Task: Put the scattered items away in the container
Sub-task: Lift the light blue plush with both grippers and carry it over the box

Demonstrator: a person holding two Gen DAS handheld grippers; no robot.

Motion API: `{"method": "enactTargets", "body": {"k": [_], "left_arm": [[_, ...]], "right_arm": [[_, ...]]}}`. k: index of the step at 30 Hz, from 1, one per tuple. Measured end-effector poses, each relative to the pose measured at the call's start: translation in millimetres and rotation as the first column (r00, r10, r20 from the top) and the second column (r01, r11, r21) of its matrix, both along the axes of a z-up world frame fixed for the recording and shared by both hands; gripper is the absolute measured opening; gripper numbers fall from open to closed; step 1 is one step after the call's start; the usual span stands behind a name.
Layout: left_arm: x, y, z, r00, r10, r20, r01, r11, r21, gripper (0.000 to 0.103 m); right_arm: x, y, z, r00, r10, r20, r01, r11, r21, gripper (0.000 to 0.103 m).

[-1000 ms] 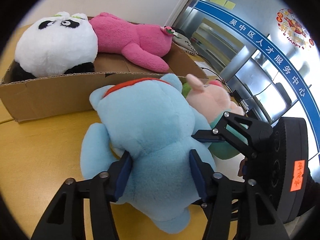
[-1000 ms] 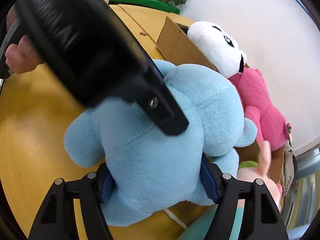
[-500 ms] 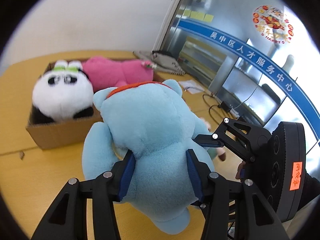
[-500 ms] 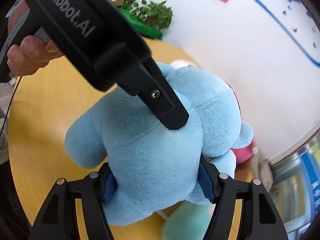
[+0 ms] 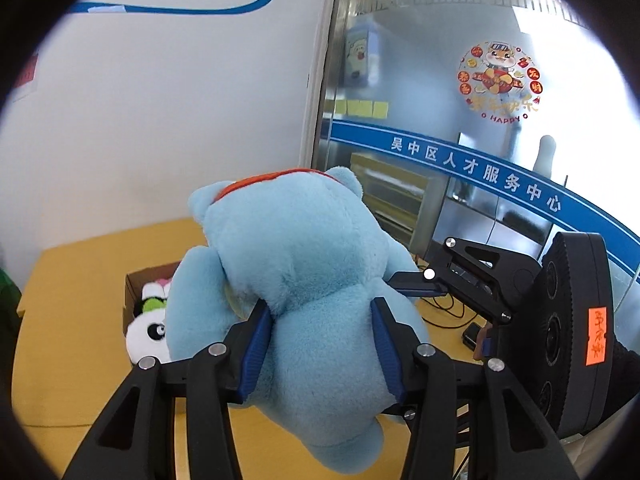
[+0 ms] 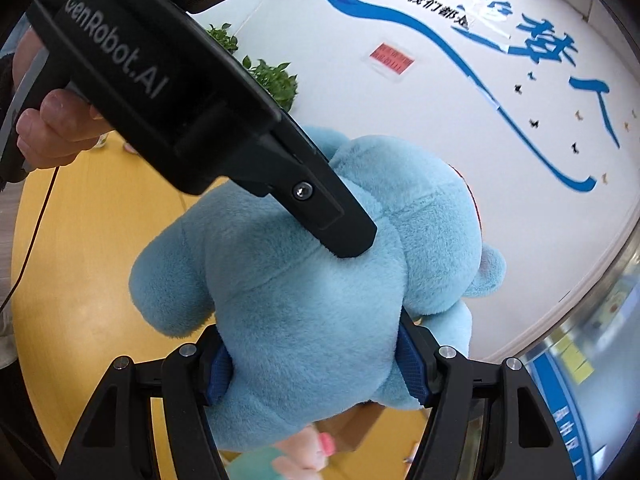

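1. Carrying step: the left gripper (image 5: pixel 318 344) and right gripper (image 6: pixel 316 360) each pinch the blue plush (image 5: pixel 296 276), jaws part-open, holding it above the table (image 5: pixel 60 344).
2. Next: swing it over the cardboard box (image 5: pixel 134 284) beside the panda (image 5: pixel 148 330), lower, release.

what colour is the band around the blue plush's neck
Red-orange band on the blue plush; left wrist view shows it best.

Each fisheye camera is sitting just behind its own gripper's jaws, looking forward and slightly downward along the fingers. Both are viewing at very close range the blue plush toy (image 5: pixel 304 280) pressed between the jaws. The left view is facing a white wall and glass partition (image 5: pixel 480 128) beyond the jaws; the right view is facing the same wall (image 6: pixel 400 128), crossed by the other gripper's body.
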State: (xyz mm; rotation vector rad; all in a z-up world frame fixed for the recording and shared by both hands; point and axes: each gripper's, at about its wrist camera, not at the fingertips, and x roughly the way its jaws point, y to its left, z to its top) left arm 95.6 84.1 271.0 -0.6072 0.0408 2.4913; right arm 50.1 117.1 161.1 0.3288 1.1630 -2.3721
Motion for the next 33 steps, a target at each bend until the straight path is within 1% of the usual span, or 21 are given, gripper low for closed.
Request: {"method": "enactTargets", "body": {"k": [1, 3, 7, 10, 13, 16, 17, 20, 23, 29, 33], "left_arm": [[0, 0, 9, 1.000, -0.001, -0.015, 0.002, 1.000, 0.001, 0.048], [-1, 0, 27, 0.999, -0.006, -0.046, 0.006, 1.000, 0.002, 0.048], [-11, 4, 52, 0.996, -0.019, -0.085, 0.019, 1.000, -0.003, 0.048], [-30, 9, 57, 0.996, -0.026, -0.091, 0.025, 1.000, -0.010, 0.048], [-55, 12, 49, 0.997, -0.026, -0.071, 0.025, 1.000, -0.014, 0.048], [-86, 17, 31, 1.000, -0.019, -0.024, 0.018, 1.000, -0.024, 0.048], [-97, 19, 24, 1.000, -0.015, -0.009, 0.014, 1.000, -0.027, 0.048], [-134, 21, -3, 0.999, -0.002, 0.050, 0.003, 1.000, -0.028, 0.048], [-165, 25, -32, 0.994, 0.007, 0.111, -0.004, 1.000, -0.031, 0.048], [-213, 31, -92, 0.973, 0.016, 0.230, -0.008, 0.999, -0.036, 0.048], [-240, 32, -136, 0.946, 0.014, 0.324, -0.004, 1.000, -0.031, 0.048]], "right_arm": [[-2, -1, 9, 1.000, -0.003, -0.015, 0.003, 1.000, 0.003, 0.073], [12, -10, 27, 0.999, -0.010, -0.046, 0.010, 1.000, 0.003, 0.073], [10, -16, 53, 0.995, -0.018, -0.099, 0.018, 1.000, 0.001, 0.073], [0, -18, 62, 0.994, -0.029, -0.105, 0.028, 1.000, -0.010, 0.073], [-14, -6, 61, 0.996, -0.025, -0.084, 0.022, 0.999, -0.031, 0.073], [-37, -2, 55, 1.000, -0.003, -0.031, 0.001, 0.998, -0.062, 0.073], [-46, 0, 49, 1.000, -0.001, -0.020, 0.000, 0.998, -0.064, 0.073], [-76, 6, 27, 0.999, 0.009, 0.038, -0.006, 0.996, -0.087, 0.073], [-102, 12, -1, 0.995, 0.023, 0.093, -0.013, 0.995, -0.101, 0.073], [-141, 20, -58, 0.976, 0.033, 0.214, -0.008, 0.993, -0.120, 0.073], [-159, 21, -98, 0.951, 0.033, 0.308, 0.001, 0.994, -0.111, 0.073]]}}
